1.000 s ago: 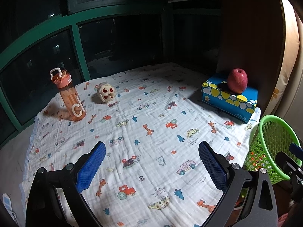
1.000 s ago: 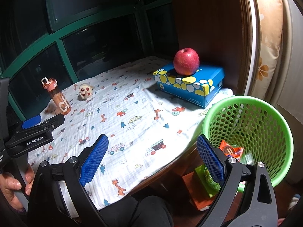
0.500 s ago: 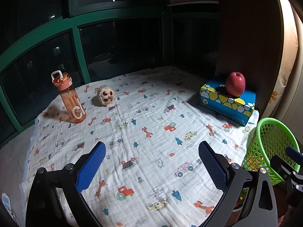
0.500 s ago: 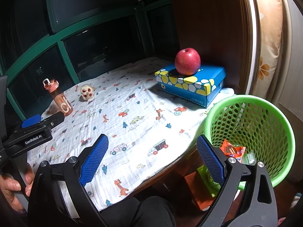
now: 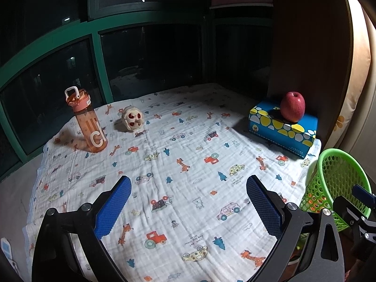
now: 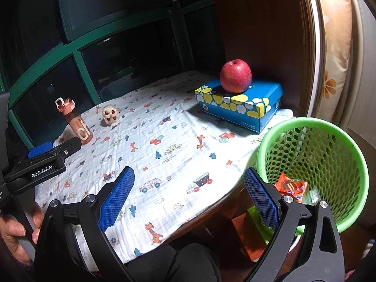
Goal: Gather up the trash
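Wrappers (image 6: 291, 186) already lie in the green basket (image 6: 352, 164) off the tabletop's (image 5: 188, 188) right edge. Both hand-held grippers, left (image 5: 188, 208) and right (image 6: 188, 202), gape wide and empty. No loose trash shows on the tabletop, so collection looks nearly finished.

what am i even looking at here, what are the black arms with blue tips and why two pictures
No robot here: a person holds a hand tool in each hand, and each tool has a camera looking out along its two blue-padded fingers. One picture is from the left gripper, the other from the right gripper. Both are open and hold nothing. In the right view you can see the hand gripping the left tool. On the patterned cloth stand a bottle, a small toy, and a blue box with an apple on top. The green basket beside the table holds an orange wrapper.
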The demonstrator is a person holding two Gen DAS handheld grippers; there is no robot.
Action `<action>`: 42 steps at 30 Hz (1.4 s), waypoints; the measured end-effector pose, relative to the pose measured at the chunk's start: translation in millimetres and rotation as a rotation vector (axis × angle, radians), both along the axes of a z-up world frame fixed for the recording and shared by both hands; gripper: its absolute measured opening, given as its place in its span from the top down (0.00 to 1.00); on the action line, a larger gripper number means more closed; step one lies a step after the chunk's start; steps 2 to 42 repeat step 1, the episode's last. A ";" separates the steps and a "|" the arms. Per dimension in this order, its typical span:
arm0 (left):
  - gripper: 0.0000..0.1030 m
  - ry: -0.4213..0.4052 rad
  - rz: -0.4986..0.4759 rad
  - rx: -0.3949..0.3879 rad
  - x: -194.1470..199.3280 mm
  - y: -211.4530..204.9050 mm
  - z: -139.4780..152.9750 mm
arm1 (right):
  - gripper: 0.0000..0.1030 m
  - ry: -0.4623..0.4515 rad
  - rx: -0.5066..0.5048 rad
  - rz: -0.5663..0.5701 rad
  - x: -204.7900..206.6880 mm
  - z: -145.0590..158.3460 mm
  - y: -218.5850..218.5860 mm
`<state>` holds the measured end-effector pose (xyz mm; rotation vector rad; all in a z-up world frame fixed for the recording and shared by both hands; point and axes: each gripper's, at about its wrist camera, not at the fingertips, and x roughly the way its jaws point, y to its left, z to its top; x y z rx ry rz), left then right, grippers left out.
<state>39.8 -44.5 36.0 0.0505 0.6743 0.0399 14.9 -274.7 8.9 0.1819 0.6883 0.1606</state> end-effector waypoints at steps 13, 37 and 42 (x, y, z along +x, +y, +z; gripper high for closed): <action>0.08 0.001 0.001 0.001 0.2 0.0 -0.3 | 0.09 0.001 -0.002 0.001 0.6 -0.2 1.1; 0.08 0.001 0.001 0.001 0.2 0.0 -0.3 | 0.09 0.001 -0.002 0.001 0.6 -0.2 1.1; 0.08 0.001 0.001 0.001 0.2 0.0 -0.3 | 0.09 0.001 -0.002 0.001 0.6 -0.2 1.1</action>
